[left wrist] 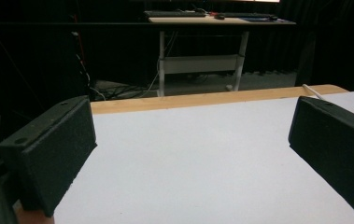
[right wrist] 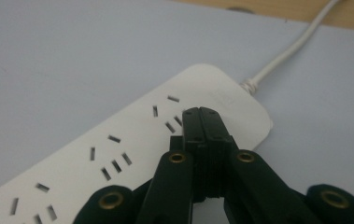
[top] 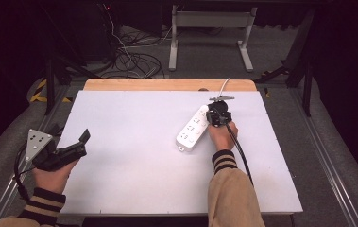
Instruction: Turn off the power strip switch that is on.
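- High view: your right gripper (top: 218,113) sits over the far end of the white power strip (top: 192,128), near the far right part of the white board (top: 134,156). The strip lies diagonally, its cable end toward the far edge.
- Right gripper view: the jaws are pressed together with nothing between them, tips down on the strip's top face beside the last socket group (right wrist: 170,114). My read: you're pressing or pinning the strip, maybe going for a switch, not gripping it.
- The white cable (right wrist: 291,49) leaves that end and runs off over the wooden far edge (top: 167,85). Where it ends is cut off.
- Your left gripper (top: 70,150) is parked at the near left edge of the board, well apart from the strip. Likely just idle, out of the way.
- Left gripper view: the jaws stand wide apart, with bare board between the pads (left wrist: 55,149).
- Hard to tell: whether the right jaw tips actually touch the strip or hover just above, since the tips block the contact point.
- Any switch or button under the tips is hidden.
- In the high view, the gripper body and your right hand (top: 221,135) cover the strip's far end.
- The near end of the strip runs off the right gripper view's bottom left.
- No plug is visible in any socket.
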`<action>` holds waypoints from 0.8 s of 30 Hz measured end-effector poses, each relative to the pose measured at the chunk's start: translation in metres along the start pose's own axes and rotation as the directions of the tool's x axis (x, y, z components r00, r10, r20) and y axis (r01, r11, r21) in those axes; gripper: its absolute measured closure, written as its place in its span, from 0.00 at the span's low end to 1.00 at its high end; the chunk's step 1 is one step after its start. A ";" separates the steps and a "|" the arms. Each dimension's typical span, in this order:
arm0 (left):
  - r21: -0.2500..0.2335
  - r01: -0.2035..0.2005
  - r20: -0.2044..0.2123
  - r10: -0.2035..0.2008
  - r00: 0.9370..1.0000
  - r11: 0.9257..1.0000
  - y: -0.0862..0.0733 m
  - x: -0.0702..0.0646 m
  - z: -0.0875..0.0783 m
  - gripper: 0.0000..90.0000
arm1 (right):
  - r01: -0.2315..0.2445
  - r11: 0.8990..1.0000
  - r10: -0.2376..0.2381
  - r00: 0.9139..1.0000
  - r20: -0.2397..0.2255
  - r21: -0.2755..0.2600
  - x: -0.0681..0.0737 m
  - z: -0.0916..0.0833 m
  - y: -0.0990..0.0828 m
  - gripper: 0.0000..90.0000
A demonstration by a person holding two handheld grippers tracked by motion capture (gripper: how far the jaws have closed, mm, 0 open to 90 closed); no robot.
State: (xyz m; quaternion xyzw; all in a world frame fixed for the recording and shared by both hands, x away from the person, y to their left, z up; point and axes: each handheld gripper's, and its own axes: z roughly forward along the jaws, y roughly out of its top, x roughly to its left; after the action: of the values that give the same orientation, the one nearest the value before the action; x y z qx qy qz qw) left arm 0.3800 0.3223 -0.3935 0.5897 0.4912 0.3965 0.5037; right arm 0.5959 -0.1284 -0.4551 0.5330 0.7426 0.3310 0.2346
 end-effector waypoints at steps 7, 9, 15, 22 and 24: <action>-0.001 -0.004 0.001 0.004 1.000 1.000 0.000 -0.001 0.000 0.01 | 0.022 1.000 -0.022 1.000 0.014 -0.004 0.004 0.000 0.000 1.00; 0.000 -0.008 -0.002 0.008 1.000 1.000 0.000 0.000 0.000 0.01 | 0.008 1.000 -0.008 1.000 0.002 -0.003 0.002 0.000 0.001 1.00; -0.005 -0.002 -0.002 0.002 1.000 1.000 0.000 0.000 -0.001 0.01 | 0.046 0.991 -0.047 0.999 -0.001 -0.128 -0.009 -0.027 0.005 1.00; -0.019 -0.005 -0.013 0.004 1.000 1.000 0.001 -0.001 -0.003 0.01 | 0.042 0.904 -0.093 0.991 -0.100 -0.425 -0.042 -0.123 0.001 1.00; -0.027 -0.007 -0.020 0.007 1.000 1.000 0.002 -0.002 -0.003 0.02 | 0.029 0.845 -0.101 0.989 -0.107 -0.534 -0.051 -0.154 -0.017 1.00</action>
State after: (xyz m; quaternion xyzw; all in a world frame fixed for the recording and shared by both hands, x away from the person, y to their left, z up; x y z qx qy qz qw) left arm 0.3769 0.3212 -0.3913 0.5804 0.4888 0.4108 0.5054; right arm 0.4933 -0.2173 -0.3644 0.3991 0.6533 0.5494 0.3348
